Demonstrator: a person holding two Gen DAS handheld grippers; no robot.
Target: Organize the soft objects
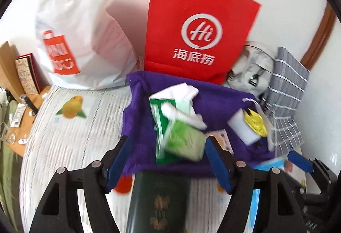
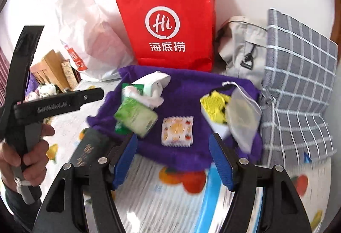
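One purple cloth [image 2: 181, 147] lies spread on the fruit-printed bed cover [image 1: 70, 147], just in front of both grippers. On it I count one green soft pack [image 2: 136, 117], one green-and-white tissue packet [image 1: 164, 105] with white tissue spilling out, one small fruit-patterned sachet [image 2: 177, 130], one yellow scrubber [image 2: 215, 109] on a white sponge, and one translucent drawstring pouch [image 2: 243, 113]; blur makes the pile of tissue hard to separate, so it may be more than one piece.

The left gripper [image 1: 167, 160] has its two blue-padded fingers spread apart with nothing pinched between them; one dark green booklet [image 1: 159, 201] lies below it. The right gripper [image 2: 173, 160] likewise stands with fingers parted and empty, over the cloth's near edge. A hand [image 2: 27, 160] holds the left gripper's handle.

Behind the cloth stand one red paper bag [image 2: 168, 19] and one white plastic bag [image 1: 74, 19], with one grey backpack [image 2: 240, 47] and one grey checked cushion [image 2: 298, 83] to the right.
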